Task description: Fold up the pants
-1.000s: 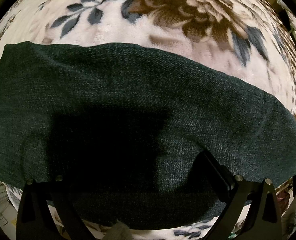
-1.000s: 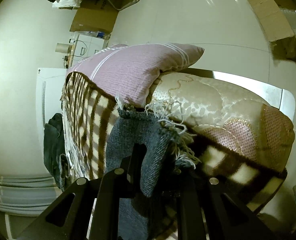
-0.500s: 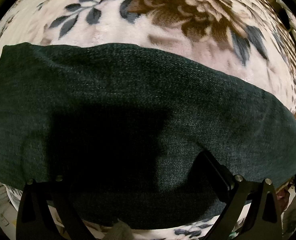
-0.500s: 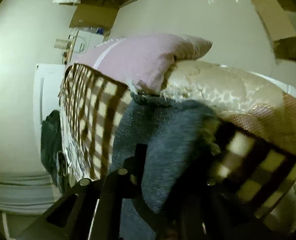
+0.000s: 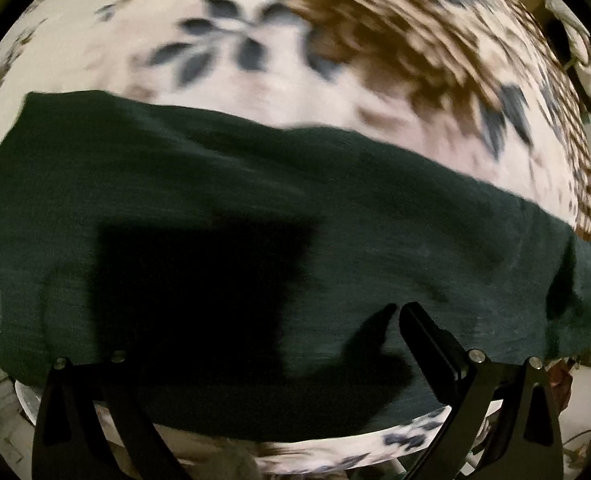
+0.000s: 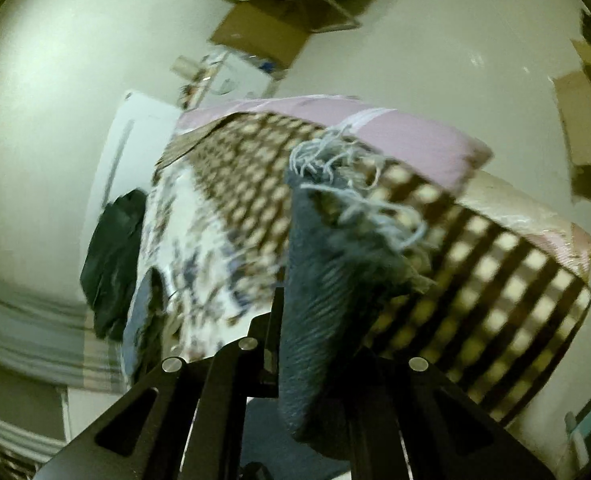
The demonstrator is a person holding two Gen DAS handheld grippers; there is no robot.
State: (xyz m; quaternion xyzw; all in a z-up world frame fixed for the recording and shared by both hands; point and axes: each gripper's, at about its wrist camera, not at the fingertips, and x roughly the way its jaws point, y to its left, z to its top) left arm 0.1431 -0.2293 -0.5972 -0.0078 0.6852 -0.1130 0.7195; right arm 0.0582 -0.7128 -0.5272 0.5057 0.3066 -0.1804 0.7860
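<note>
Dark denim pants (image 5: 255,208) lie flat across the floral blanket (image 5: 255,64) in the left wrist view. My left gripper (image 5: 263,344) hovers over them with jaws wide apart and nothing between them. In the right wrist view my right gripper (image 6: 315,336) is shut on the frayed hem end of the pants leg (image 6: 327,264), held up above the bed. The white fringe threads (image 6: 347,184) hang from the lifted end.
A pink pillow (image 6: 395,140) and a brown checked blanket (image 6: 475,272) lie on the bed. A dark garment (image 6: 111,256) hangs off the bed's left side. Cardboard boxes (image 6: 263,36) sit on the floor beyond, with more cardboard (image 6: 587,112) to the right.
My right gripper has lifted and swung the pants leg end, so more of the bed and floor now shows. My left gripper has shifted slightly over the pants; the view is blurred.
</note>
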